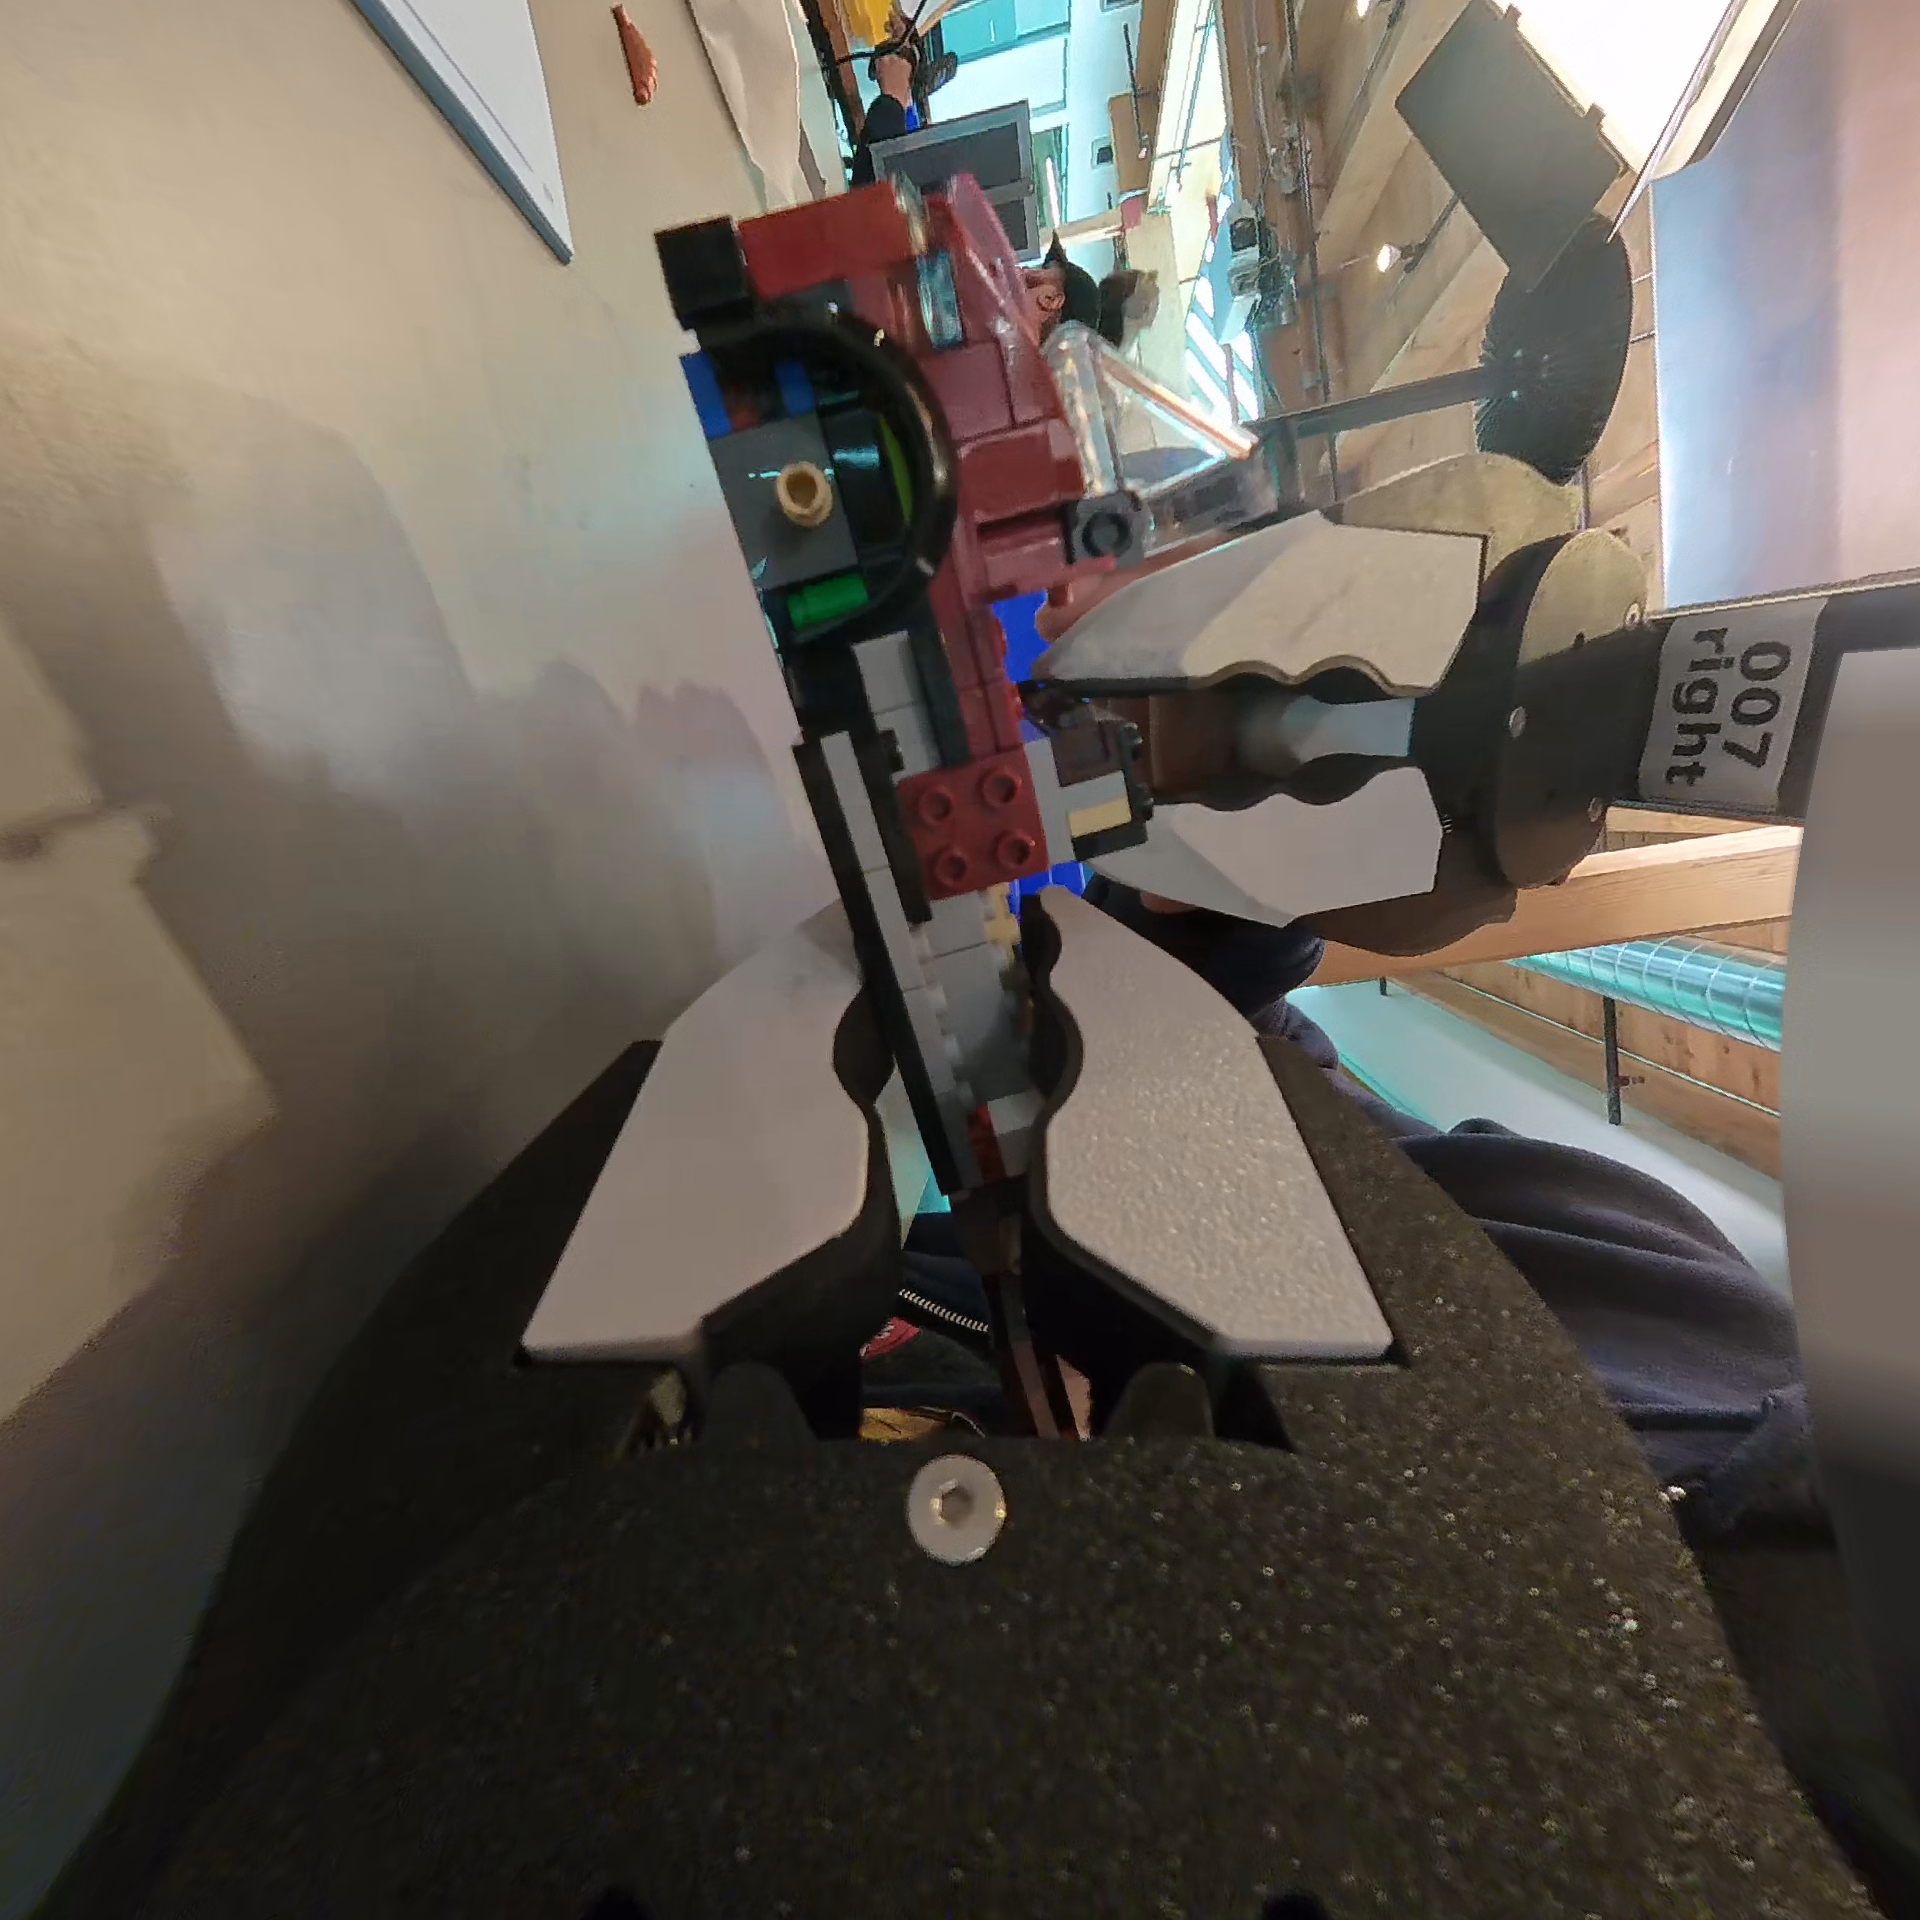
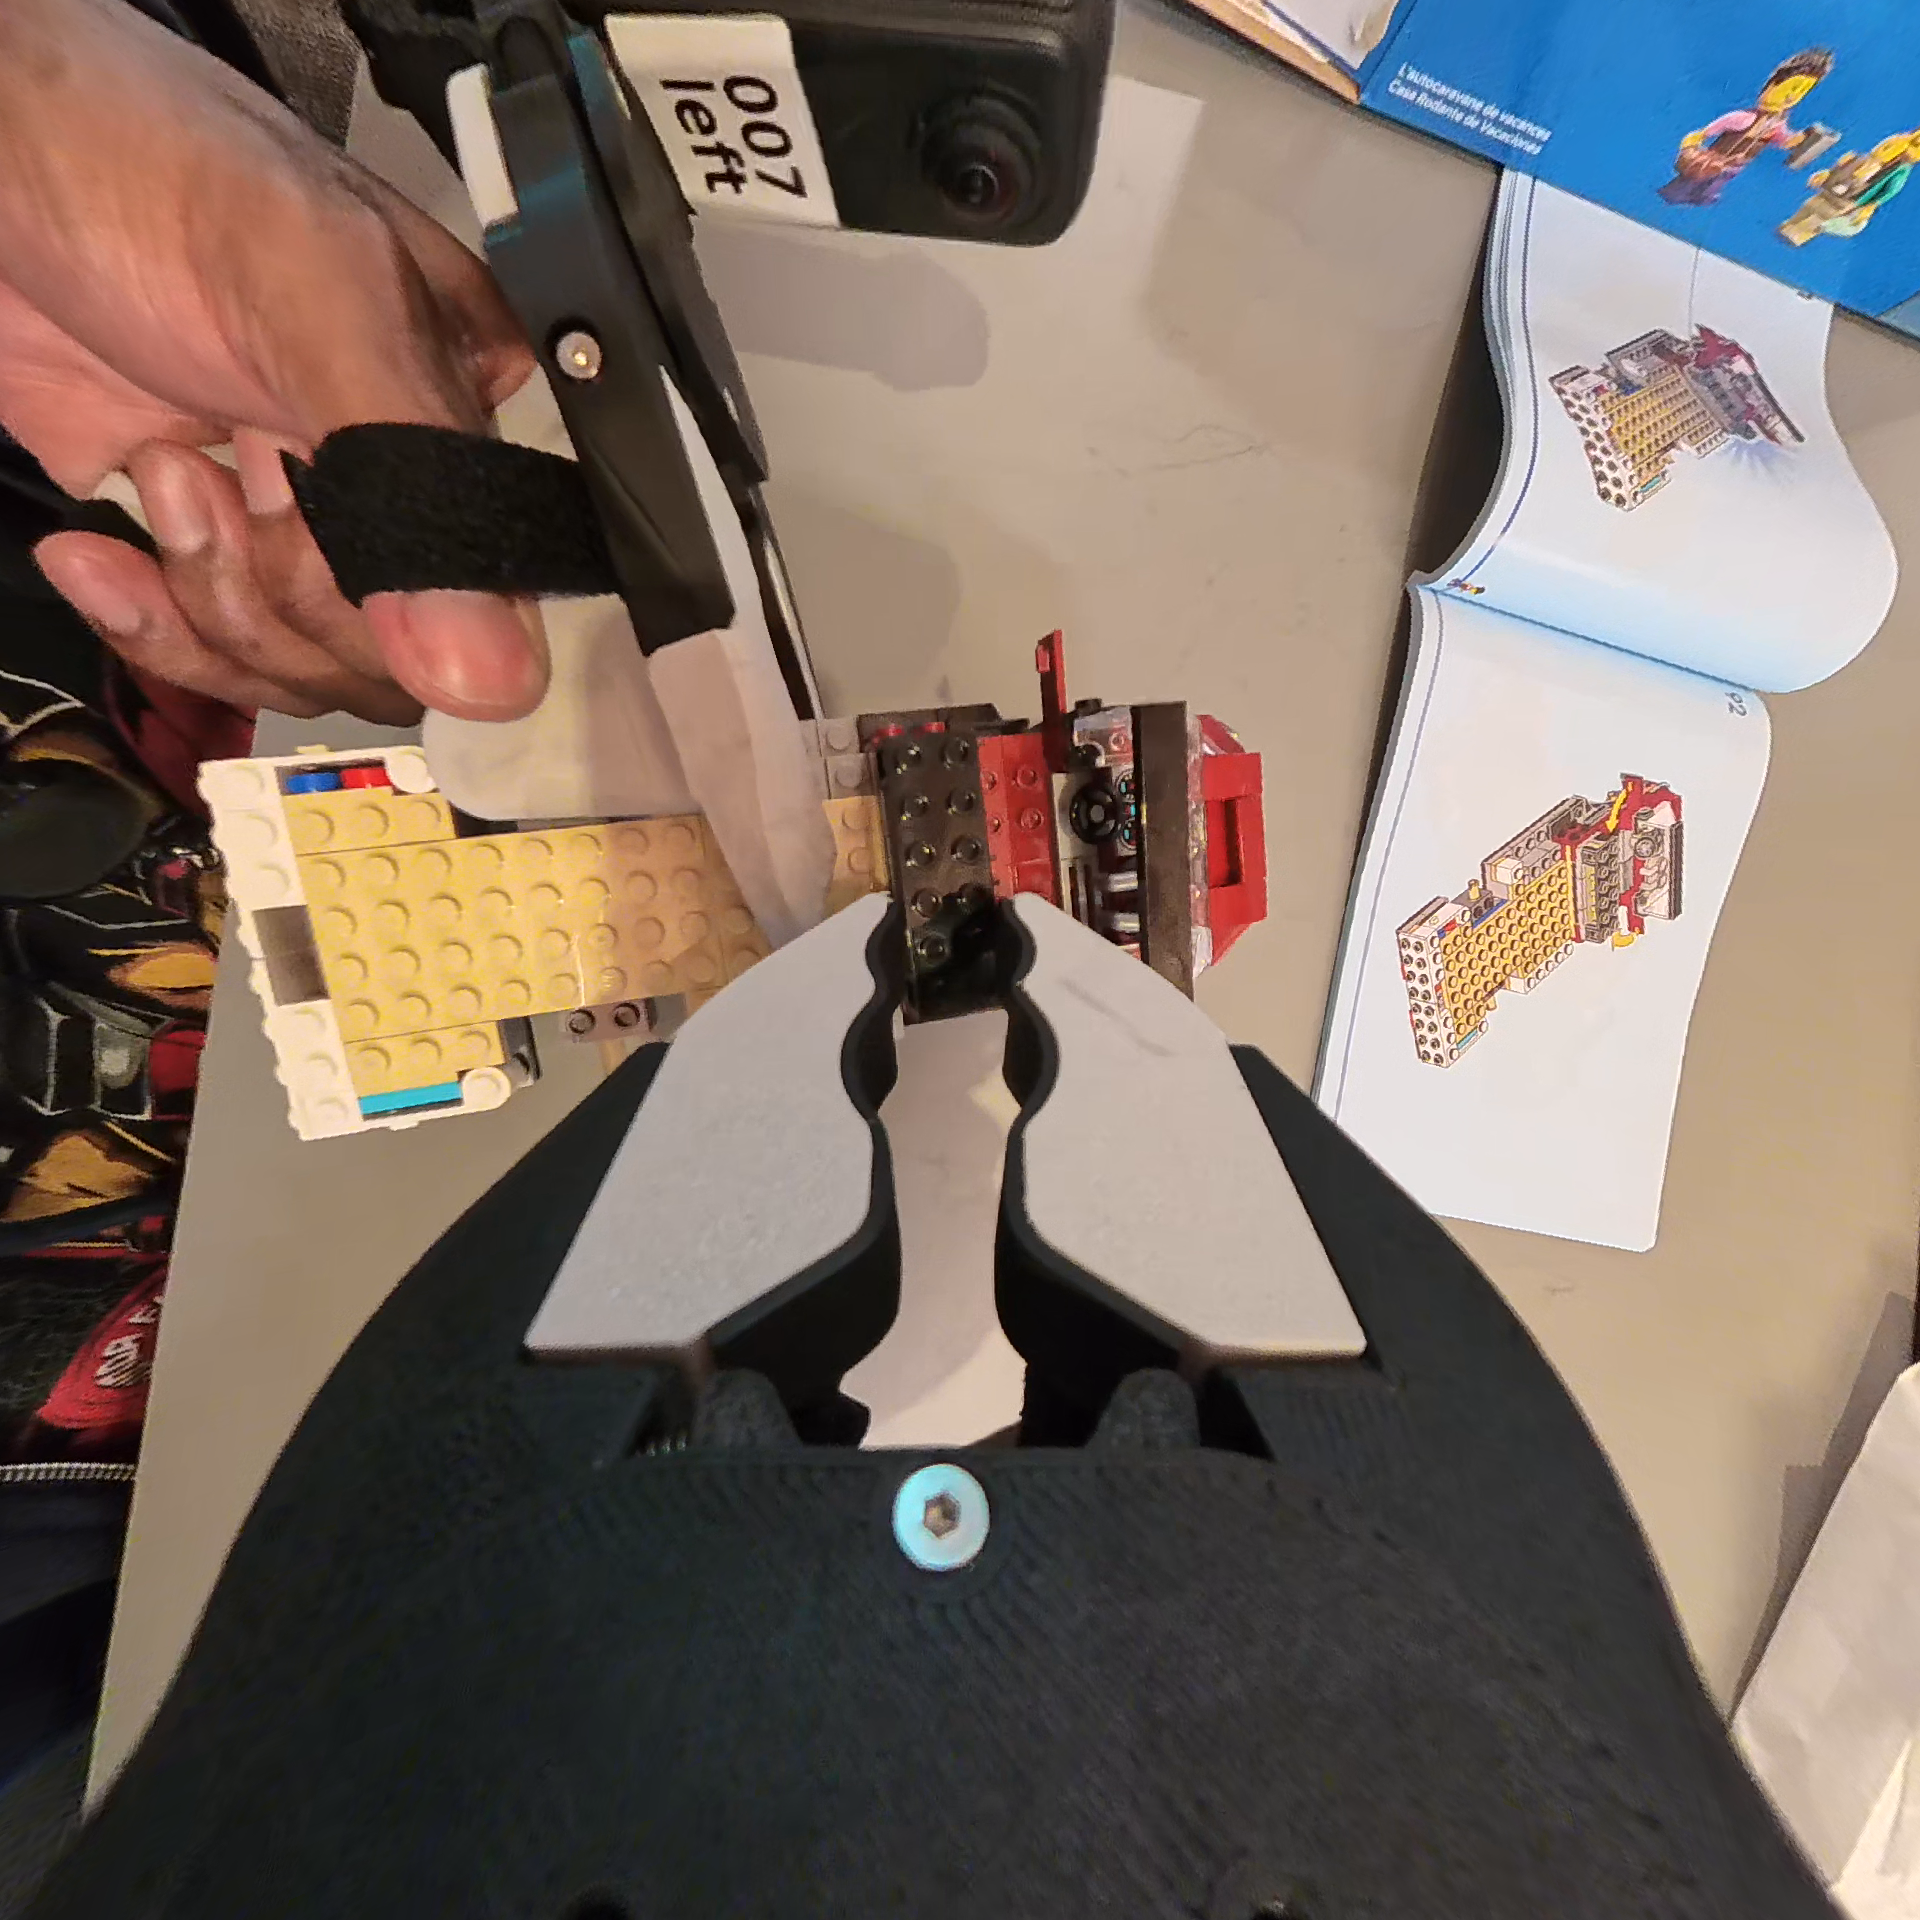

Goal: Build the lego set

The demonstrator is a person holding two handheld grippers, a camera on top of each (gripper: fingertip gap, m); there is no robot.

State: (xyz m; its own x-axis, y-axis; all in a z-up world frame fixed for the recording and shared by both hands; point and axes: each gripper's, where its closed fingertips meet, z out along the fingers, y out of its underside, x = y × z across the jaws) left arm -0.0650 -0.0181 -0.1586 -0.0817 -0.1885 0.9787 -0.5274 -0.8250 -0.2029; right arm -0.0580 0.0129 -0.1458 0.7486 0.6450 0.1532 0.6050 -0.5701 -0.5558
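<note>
Right tool [image 2: 943, 935] clamped the dark brown studded plastic brick [image 2: 930, 831] atop the red-and-tan toy-brick vehicle [image 2: 499, 914]. Left tool [image 1: 940, 997] gripped that model's grey edge. Open instruction booklet [image 2: 1558, 935] lay toward the grey bench's [image 2: 1143, 468] right edge.

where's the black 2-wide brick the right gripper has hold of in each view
Left wrist view: seen mostly end-on, a dark brick right of centre, between the right gripper fingers.
Right wrist view: centre, black brick studs up, its near end between the pads.
Shared landmark: the dark red cab of the brick model.
</note>
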